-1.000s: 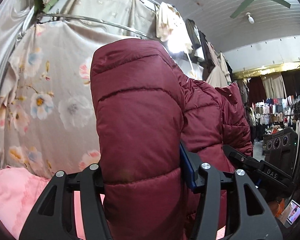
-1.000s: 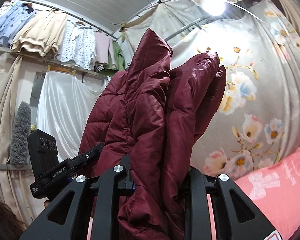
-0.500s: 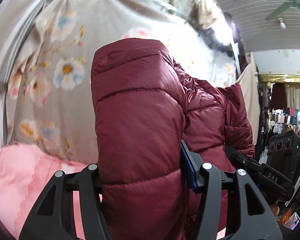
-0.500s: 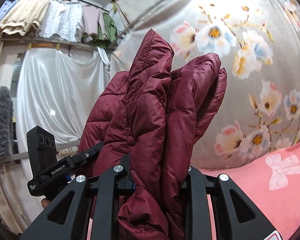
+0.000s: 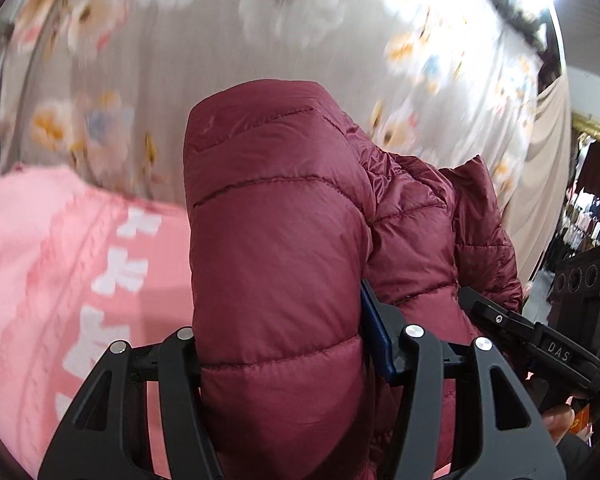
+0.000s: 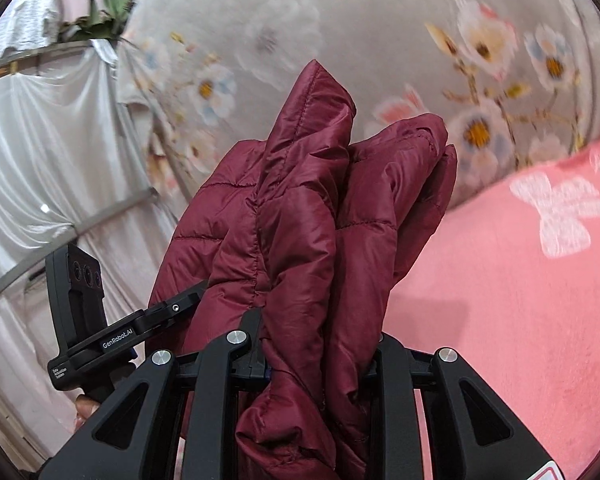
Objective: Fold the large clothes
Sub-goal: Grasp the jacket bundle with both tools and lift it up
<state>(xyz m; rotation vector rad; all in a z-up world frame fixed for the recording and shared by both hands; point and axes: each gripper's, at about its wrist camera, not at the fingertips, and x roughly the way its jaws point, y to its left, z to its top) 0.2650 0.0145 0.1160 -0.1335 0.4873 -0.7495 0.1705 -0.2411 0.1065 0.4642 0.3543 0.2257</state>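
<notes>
A dark red quilted puffer jacket (image 5: 276, 248) is held in the air by both grippers. My left gripper (image 5: 284, 344) is shut on a thick padded fold of it. My right gripper (image 6: 320, 344) is shut on a bunched edge of the same jacket (image 6: 308, 216), which stands up in folds above the jaws. In the left wrist view the right gripper (image 5: 540, 344) shows at the far right, close beside the jacket. In the right wrist view the left gripper (image 6: 112, 328) shows at the lower left. The jacket hides the fingertips.
A pink bedspread with white bows (image 5: 60, 280) lies below, also in the right wrist view (image 6: 520, 280). A grey floral curtain (image 5: 260, 40) hangs behind. White drapes (image 6: 40, 160) and a metal rail stand left; a clothes shop area (image 5: 592, 220) is at right.
Both grippers have tilted downward with the jacket: the ceiling and hanging clothes have left the views and the pink bedspread now fills more of them. The grips are unchanged.
</notes>
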